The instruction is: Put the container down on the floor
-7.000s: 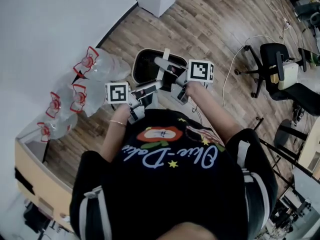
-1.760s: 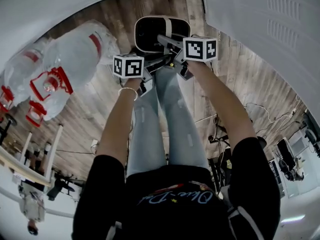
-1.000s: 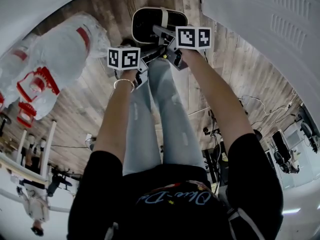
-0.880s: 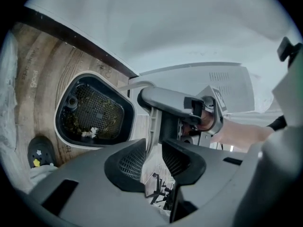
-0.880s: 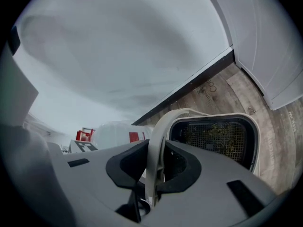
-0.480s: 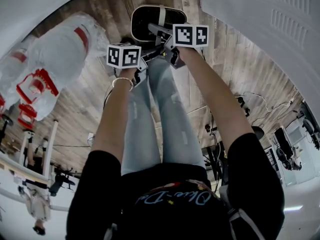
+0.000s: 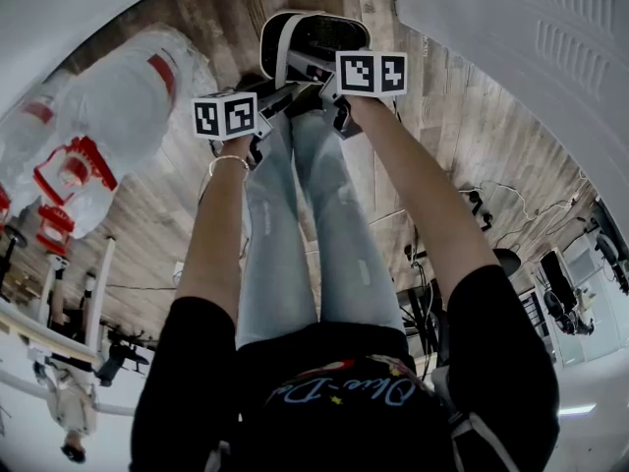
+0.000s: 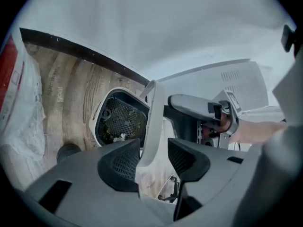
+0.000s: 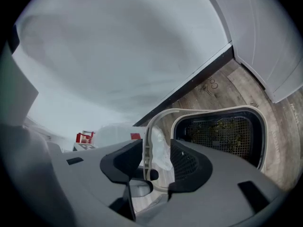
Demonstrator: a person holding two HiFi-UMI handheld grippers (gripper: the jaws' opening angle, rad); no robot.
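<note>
The container point(image 7: 349, 29), a white-rimmed bin with a black mesh basket inside, stands on the wood floor by the wall. Its white bail handle point(image 7: 282, 52) rises toward me. In the left gripper view the handle point(image 8: 150, 122) runs between the jaws of my left gripper point(image 8: 154, 157), with a gap on the right side. The right gripper view shows the handle point(image 9: 147, 145) between the jaws of my right gripper point(image 9: 156, 162), touching neither pad. Both grippers' jaws have just been opening and now stand open. In the head view the left gripper point(image 7: 278, 93) and right gripper point(image 7: 313, 75) sit just short of the bin.
Clear plastic bags of red-capped bottles point(image 7: 108, 126) lie on the floor to the left. A white wall with a dark baseboard point(image 8: 80, 51) runs behind the bin. A white cabinet point(image 7: 511, 57) stands to the right. The person's legs in jeans point(image 7: 295, 234) are below the grippers.
Both grippers have let go of the handle. The left gripper has shifted left and a little down, and the handle now leans toward the bin's left side.
</note>
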